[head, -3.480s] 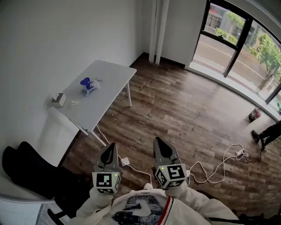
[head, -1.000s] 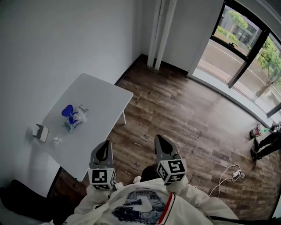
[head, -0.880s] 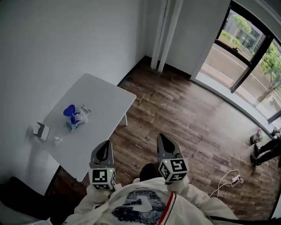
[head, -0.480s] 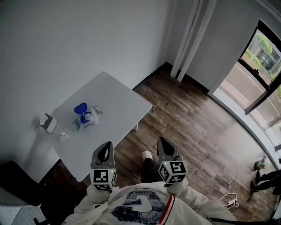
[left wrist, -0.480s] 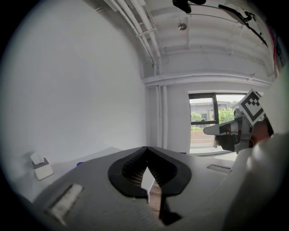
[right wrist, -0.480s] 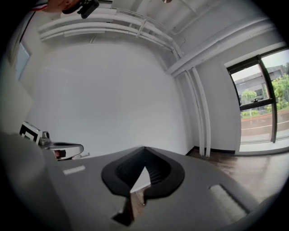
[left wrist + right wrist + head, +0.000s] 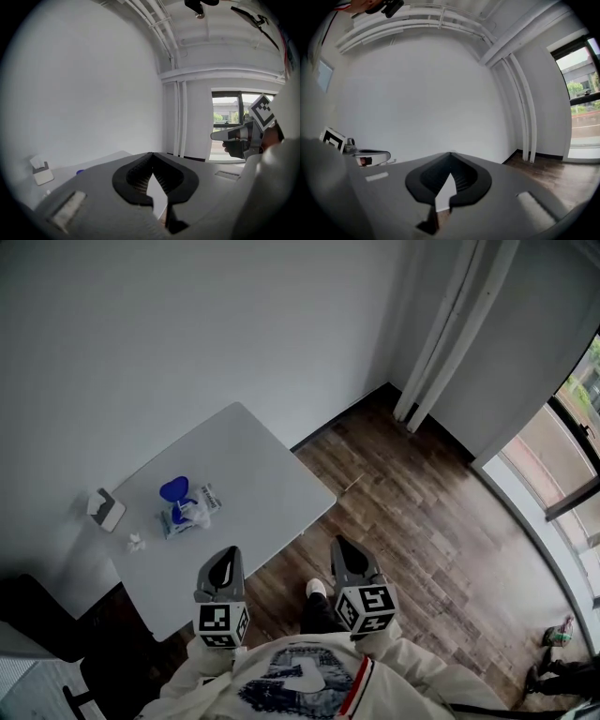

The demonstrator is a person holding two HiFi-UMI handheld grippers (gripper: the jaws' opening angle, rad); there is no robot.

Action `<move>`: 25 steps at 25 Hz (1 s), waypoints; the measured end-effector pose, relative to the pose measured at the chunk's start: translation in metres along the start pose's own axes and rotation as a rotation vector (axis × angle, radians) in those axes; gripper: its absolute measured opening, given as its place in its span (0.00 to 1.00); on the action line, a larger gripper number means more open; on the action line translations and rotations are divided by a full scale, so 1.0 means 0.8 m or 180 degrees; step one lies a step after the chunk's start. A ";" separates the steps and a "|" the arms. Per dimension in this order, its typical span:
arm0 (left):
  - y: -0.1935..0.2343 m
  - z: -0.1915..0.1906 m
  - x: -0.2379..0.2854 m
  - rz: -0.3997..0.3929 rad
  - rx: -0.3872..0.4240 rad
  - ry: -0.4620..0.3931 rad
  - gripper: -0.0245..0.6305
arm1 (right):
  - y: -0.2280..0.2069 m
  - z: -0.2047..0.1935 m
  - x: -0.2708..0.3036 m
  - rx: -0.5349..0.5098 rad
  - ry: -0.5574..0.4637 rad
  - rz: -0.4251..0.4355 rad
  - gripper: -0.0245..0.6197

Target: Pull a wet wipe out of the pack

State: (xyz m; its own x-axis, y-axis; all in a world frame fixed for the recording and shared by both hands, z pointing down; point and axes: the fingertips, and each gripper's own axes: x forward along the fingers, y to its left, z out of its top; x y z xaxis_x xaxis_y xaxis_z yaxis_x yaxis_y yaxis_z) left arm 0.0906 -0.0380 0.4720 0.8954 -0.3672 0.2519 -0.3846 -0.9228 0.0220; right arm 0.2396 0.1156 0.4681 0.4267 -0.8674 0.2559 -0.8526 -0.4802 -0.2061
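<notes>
Two claws hang close in front of the person's chest, side by side and pointing forward. The left claw [image 7: 229, 557] has its jaws closed together on nothing, and the right claw [image 7: 339, 546] is likewise pressed shut and empty, as each claw's own view confirms. The left claw's tip shows against the near edge of the white tabletop [image 7: 253, 460], while the right claw shows against the wooden floor [image 7: 412, 493] beside that edge. The wet wipe pack [image 7: 192, 516] lies flat on the tabletop, ahead of both claws and off to their left, apart from them and untouched. The left claw is plainly the nearer. The pack's long axis seems to slant across the left claw's line of pointing rather than along it, with the raised blue lid [image 7: 173, 490] at its far side. I judge the coming move to be a reach forward and leftward, with the jaws opening before anything can be pinched. Farther left lie a crumpled white scrap [image 7: 135, 542] and a small white holder [image 7: 106, 510], near the wall.
</notes>
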 end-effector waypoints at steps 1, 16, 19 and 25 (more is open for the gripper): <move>-0.003 0.005 0.012 0.0025 -0.0014 0.0007 0.04 | -0.007 0.007 0.010 -0.0007 0.0001 0.0052 0.05; 0.035 0.042 0.102 0.0953 -0.0156 0.0047 0.04 | -0.018 0.049 0.176 -0.0220 0.0212 0.1082 0.05; 0.049 0.040 0.088 0.1257 -0.0214 0.0073 0.04 | 0.000 0.049 0.201 -0.0246 0.0304 0.1364 0.05; 0.095 0.022 0.038 0.1738 -0.0312 0.0157 0.04 | 0.062 0.027 0.232 -0.0297 0.0485 0.1773 0.05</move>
State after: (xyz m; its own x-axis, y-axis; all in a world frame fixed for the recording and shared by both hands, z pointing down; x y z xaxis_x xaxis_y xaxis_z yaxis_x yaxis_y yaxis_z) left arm 0.0923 -0.1216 0.4640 0.5496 -0.7809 0.2968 -0.8110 -0.5840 -0.0350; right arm 0.2826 -0.0720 0.4848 -0.1359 -0.9540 0.2672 -0.9619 0.0624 -0.2663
